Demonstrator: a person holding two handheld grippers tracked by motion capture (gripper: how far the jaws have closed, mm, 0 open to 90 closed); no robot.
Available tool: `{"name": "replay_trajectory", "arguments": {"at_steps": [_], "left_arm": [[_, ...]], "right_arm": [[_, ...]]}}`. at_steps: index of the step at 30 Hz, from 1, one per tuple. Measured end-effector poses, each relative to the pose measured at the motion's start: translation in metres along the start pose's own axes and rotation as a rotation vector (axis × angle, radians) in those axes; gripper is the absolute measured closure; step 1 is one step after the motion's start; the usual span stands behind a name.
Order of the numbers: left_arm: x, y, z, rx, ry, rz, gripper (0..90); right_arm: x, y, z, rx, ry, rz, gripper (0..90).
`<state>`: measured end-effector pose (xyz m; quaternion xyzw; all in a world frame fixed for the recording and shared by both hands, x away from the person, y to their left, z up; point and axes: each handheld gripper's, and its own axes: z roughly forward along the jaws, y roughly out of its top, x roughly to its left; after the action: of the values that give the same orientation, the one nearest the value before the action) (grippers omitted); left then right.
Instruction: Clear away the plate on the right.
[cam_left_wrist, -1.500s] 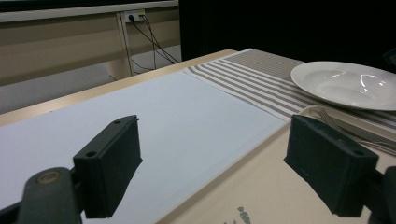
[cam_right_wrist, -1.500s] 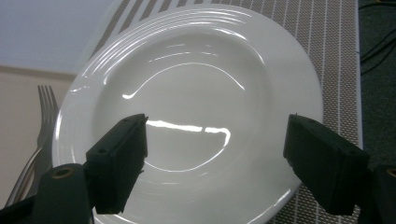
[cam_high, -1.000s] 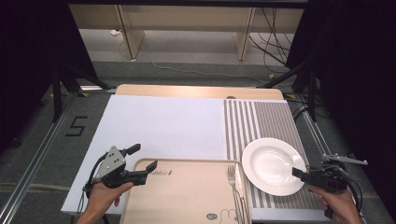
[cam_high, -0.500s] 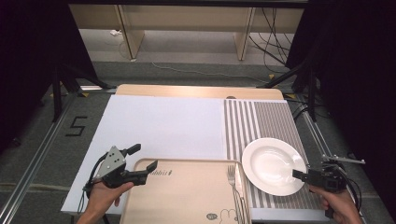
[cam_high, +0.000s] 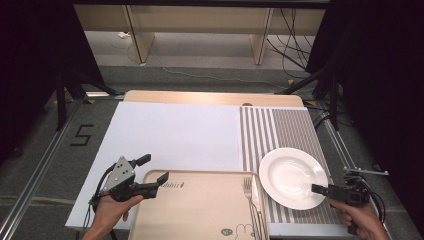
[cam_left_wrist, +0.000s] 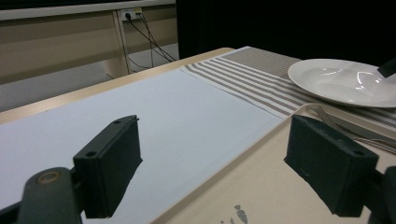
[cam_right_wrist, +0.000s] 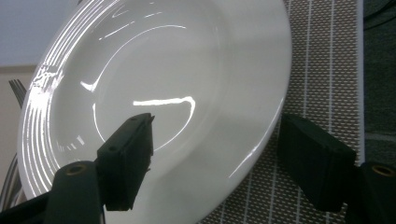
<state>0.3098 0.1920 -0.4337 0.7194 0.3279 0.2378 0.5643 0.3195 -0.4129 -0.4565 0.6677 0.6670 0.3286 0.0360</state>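
My right gripper sits at the near right edge of the white plate, its jaws straddling the rim; in the right gripper view one jaw hangs over the plate's inner slope and the other stands outside the rim above the striped mat, with a gap between each pad and the china; the jaws have just been closing a little with the rim between them, yet they are not pressing on it, so the grip is still released. The plate lies flat on the striped mat, just to the right of the beige tray; a fork lies between the plate and the tray's printed face, along the tray's right edge. My left gripper rests well to the left of the plate, at the tray's far left corner; its jaws stand wide apart and hold nothing, one over the white sheet and one over the tray, as the left gripper view shows; the plate appears there beyond the tray's rim.
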Motion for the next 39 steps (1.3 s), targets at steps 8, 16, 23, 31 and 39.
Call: {"name": "replay_trajectory", "arguments": {"at_steps": [8, 16, 23, 31, 39], "left_arm": [[0.0, 0.0, 0.0, 0.0, 0.0, 0.0, 17.2], [0.0, 0.0, 0.0, 0.0, 0.001, -0.004, 17.2], [0.0, 0.0, 0.0, 0.0, 0.0, -0.003, 17.2], [0.0, 0.0, 0.0, 0.001, 0.001, -0.002, 17.2], [0.0, 0.0, 0.001, 0.002, 0.0, 0.001, 17.2]], "right_arm": [[-0.004, 0.001, 0.006, 0.009, 0.02, -0.009, 27.6], [-0.003, 0.002, 0.01, 0.013, 0.067, 0.015, 30.5], [-0.008, 0.001, 0.012, -0.018, 0.124, 0.036, 34.1], [-0.01, 0.001, 0.014, -0.012, 0.155, 0.086, 37.9], [-0.012, 0.002, 0.015, -0.021, 0.169, 0.113, 41.7]]}}
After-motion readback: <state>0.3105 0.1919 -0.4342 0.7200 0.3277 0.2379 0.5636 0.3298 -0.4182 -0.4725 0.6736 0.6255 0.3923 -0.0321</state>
